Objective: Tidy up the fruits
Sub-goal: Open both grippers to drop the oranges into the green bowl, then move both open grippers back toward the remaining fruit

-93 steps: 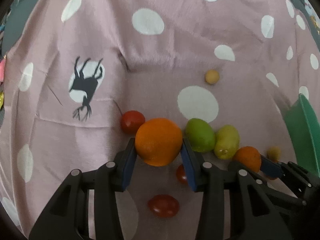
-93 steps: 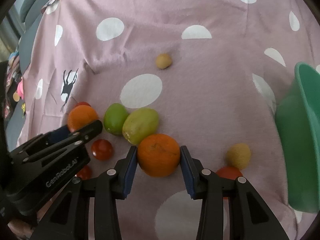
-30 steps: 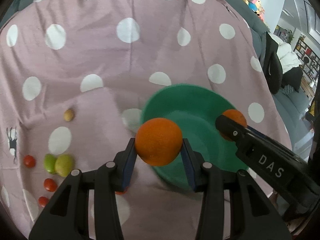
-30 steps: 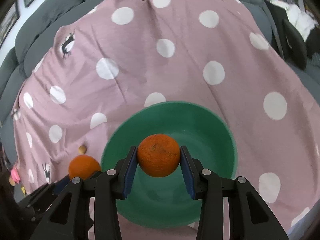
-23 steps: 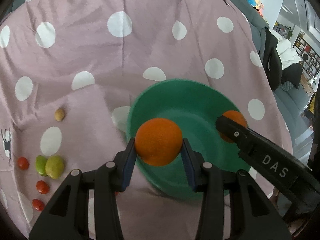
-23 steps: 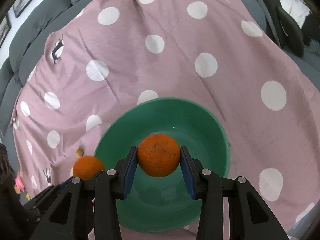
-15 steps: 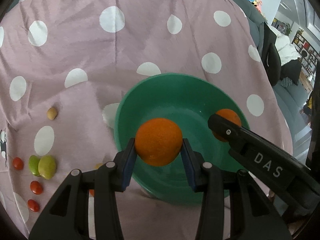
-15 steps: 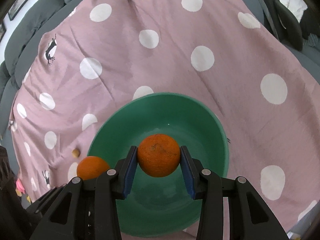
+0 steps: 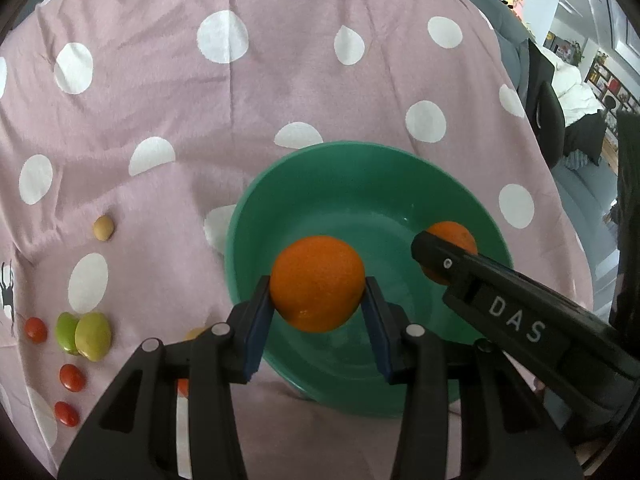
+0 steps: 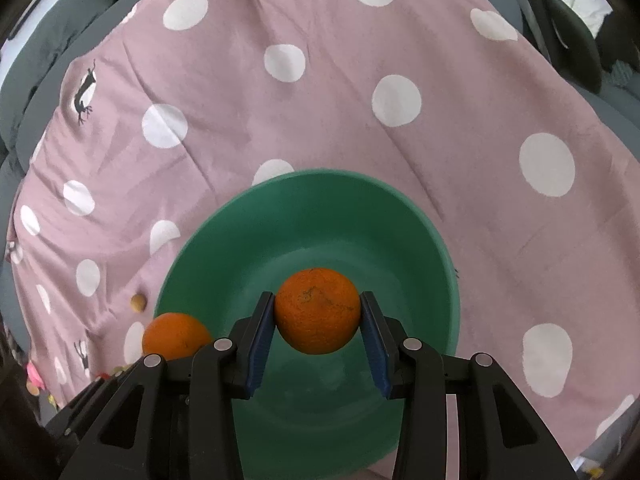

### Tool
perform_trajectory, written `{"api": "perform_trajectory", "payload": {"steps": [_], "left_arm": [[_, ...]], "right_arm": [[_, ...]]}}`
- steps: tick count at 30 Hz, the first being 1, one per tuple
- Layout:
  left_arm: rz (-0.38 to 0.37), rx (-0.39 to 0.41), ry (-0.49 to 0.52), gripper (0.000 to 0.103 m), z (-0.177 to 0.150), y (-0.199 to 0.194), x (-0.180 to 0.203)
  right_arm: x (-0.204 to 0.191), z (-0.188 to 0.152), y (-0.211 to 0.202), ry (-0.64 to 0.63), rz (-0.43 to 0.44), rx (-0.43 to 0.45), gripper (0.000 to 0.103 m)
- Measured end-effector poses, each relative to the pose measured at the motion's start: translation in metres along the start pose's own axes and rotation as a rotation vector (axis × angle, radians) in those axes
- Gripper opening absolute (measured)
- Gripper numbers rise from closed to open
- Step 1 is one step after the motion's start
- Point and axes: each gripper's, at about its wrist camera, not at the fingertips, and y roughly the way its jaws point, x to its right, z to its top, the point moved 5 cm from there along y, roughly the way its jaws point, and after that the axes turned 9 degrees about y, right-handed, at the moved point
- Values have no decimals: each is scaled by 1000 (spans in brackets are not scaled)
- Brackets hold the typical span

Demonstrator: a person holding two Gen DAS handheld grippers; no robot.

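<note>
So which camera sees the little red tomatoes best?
The left wrist view: three red tomatoes lie in plain sight on the polka-dot cloth beside two green fruits. In the right wrist view, I can't make them out.

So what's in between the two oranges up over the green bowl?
Only the bare inside of the green bowl shows between the left orange and the right orange in the left wrist view. Nothing is in there.
</note>
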Motion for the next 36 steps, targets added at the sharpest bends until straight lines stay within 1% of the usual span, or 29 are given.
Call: {"api": "perform_trajectory", "payload": {"steps": [3,7,8,9,10,11,12,13,15,18,20,23,25,27,28,30,33,36], "left_arm": [[-1,3,11,45,0,1,3],[-56,-4,-22,45,-1,0,2],[-59,-2,-27,46,-1,-2,2],[-58,4,-29,52,-1,-5,2],[-50,28,-31,56,0,-13,1],[-45,51,-31,62,1,-20,0],[-32,67,-24,66,2,-26,-1],[-19,92,-18,67,1,-36,-4],[-16,125,-19,72,1,-50,-9],[-4,152,-49,73,-6,-71,-25],[3,169,-84,74,-13,-85,-42],[20,183,-124,80,-23,-103,-65],[61,190,-160,81,-34,-117,-89],[98,186,-173,81,-43,-125,-107],[137,183,-196,81,-51,-131,-123],[181,176,-236,82,-63,-138,-146],[226,157,-295,82,-84,-143,-178],[237,158,-369,82,-103,-144,-205]], "right_arm": [[0,0,-1,-3,-9,10,43],[0,1,-2,-7,-15,14,43],[-1,1,-2,-9,-15,16,43],[-2,1,-4,-12,-14,23,45],[-3,2,-7,-16,-8,37,48],[-5,3,-9,-18,-1,47,57],[-6,3,-13,-17,19,60,67],[-9,4,-16,-19,35,70,69],[-13,4,-20,-22,62,79,69],[-21,3,-25,-32,76,87,69],[-28,1,-27,-50,66,98,69],[-39,-2,-30,-78,62,106,69],[-48,-5,-32,-100,69,110,69],[-56,-8,-34,-117,75,110,69],[-63,-10,-34,-131,79,111,69],[-71,-16,-35,-159,84,111,69],[-90,-27,-32,-214,104,99,69],[-107,-39,-29,-255,126,83,69]]}}
